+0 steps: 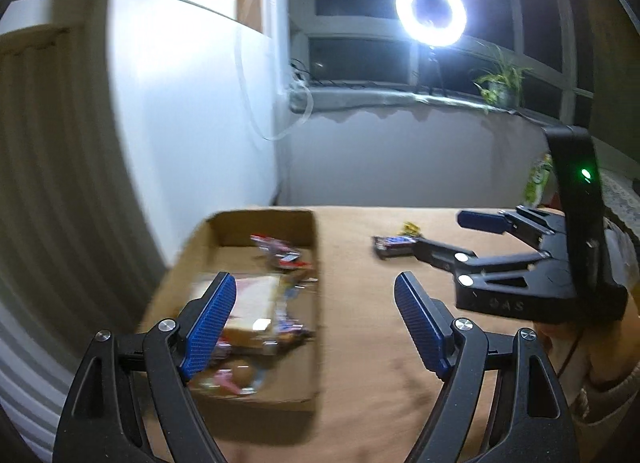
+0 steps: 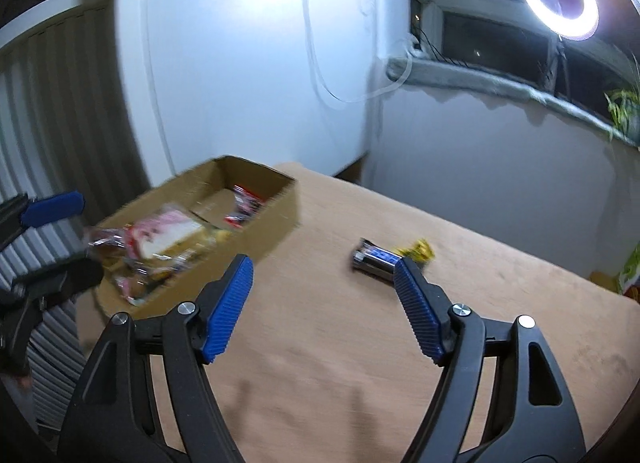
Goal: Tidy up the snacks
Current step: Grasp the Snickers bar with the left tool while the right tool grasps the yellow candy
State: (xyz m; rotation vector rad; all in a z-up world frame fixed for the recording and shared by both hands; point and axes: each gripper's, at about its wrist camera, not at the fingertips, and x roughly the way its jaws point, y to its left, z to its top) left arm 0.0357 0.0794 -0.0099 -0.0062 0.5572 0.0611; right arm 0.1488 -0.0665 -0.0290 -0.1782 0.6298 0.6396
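**Fig. — 2 hand-held grippers over worktop w/ snack box**

Left hand-held gripper [image 1: 314, 325]: jaws spread wide, nothing between them, hovering at the near right edge of the cardboard box [image 1: 316, 247]. Box sits on the tan worktop [image 1: 380, 343], left side, holding several blurred snack packets [image 1: 256, 307]. Right hand-held gripper [image 2: 322, 305]: jaws also wide, empty, above bare worktop. Just beyond its right fingertip lies a dark blue snack bar [image 2: 374, 259], touching a yellow wrapped snack [image 2: 418, 250]; both well apart from box. Ring light [image 1: 431, 12] on windowsill behind.
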